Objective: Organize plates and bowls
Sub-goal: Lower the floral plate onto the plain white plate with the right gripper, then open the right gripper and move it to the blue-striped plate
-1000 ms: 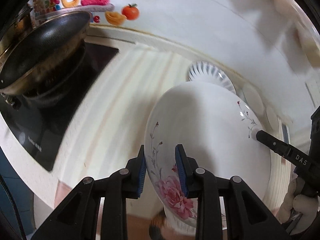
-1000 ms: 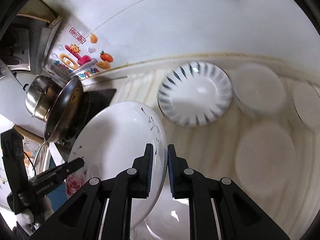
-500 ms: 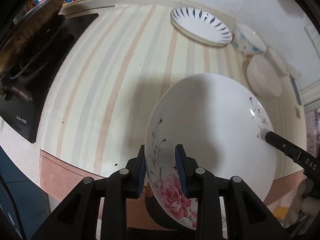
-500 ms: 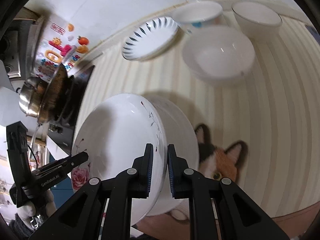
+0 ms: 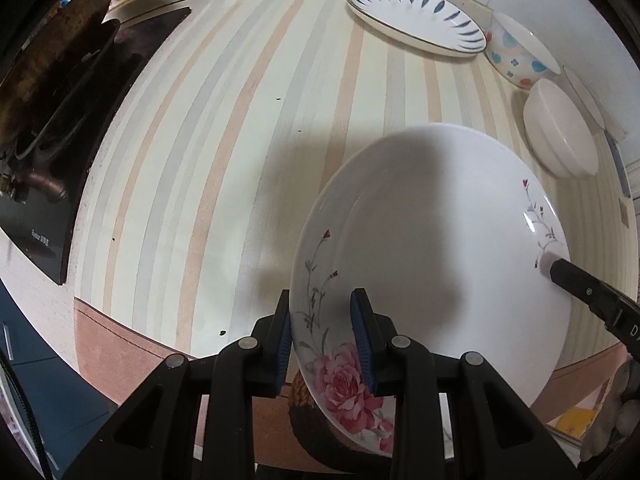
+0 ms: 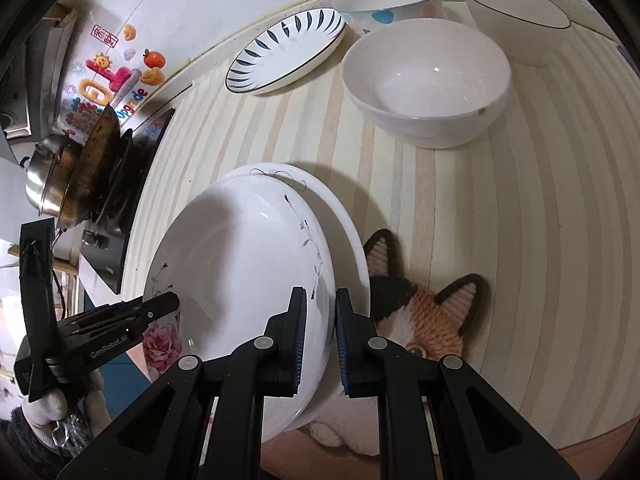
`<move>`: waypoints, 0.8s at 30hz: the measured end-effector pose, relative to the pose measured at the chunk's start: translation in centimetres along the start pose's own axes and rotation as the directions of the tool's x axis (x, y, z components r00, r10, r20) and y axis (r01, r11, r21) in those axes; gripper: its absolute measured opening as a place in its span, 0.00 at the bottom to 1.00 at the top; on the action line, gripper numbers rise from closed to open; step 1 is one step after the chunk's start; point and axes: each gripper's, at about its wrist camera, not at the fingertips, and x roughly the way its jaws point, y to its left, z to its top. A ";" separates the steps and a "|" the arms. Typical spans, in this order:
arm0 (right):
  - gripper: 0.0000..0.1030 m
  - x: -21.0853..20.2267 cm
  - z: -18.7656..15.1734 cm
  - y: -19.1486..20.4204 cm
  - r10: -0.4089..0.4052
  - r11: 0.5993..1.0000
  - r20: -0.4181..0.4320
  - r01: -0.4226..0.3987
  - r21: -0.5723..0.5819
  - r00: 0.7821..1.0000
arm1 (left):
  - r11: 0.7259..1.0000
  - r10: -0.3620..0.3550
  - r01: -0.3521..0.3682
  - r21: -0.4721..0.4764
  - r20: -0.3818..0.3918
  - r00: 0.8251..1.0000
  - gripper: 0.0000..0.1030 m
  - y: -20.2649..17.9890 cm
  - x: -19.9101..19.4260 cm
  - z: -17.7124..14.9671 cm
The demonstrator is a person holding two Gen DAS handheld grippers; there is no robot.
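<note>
Since earlier frame we bring rose plate [image 5: 432,264] lower, onto second plate [image 6: 348,236] on bench [image 5: 224,128]. Left hand-held gripper [image 5: 322,344] and right hand-held gripper [image 6: 320,340] clamp opposite rims. Glazed ceramic: stiff, slippery, breakable; we judge rim grip best.

We hold the white rose-printed plate [image 6: 244,264] between our two claws: the left claw [image 5: 324,336] pinches its near rim, the right claw [image 6: 320,336] the opposite rim. Directly beneath it lies a second white plate [image 6: 352,240] on the striped bench [image 6: 520,220]. Behind sit the plain white bowl [image 6: 428,80] and the blue-leaf-patterned plate [image 6: 286,50]; the black stove [image 5: 48,200] lies left.
</note>
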 end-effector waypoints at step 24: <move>0.18 -2.6 1.9 0.7 -0.140 0.990 -0.060 0.141 0.021 0.988 | 0.991 -0.020 0.027 0.133 -0.054 0.998 0.26 -0.8 -0.3 2.1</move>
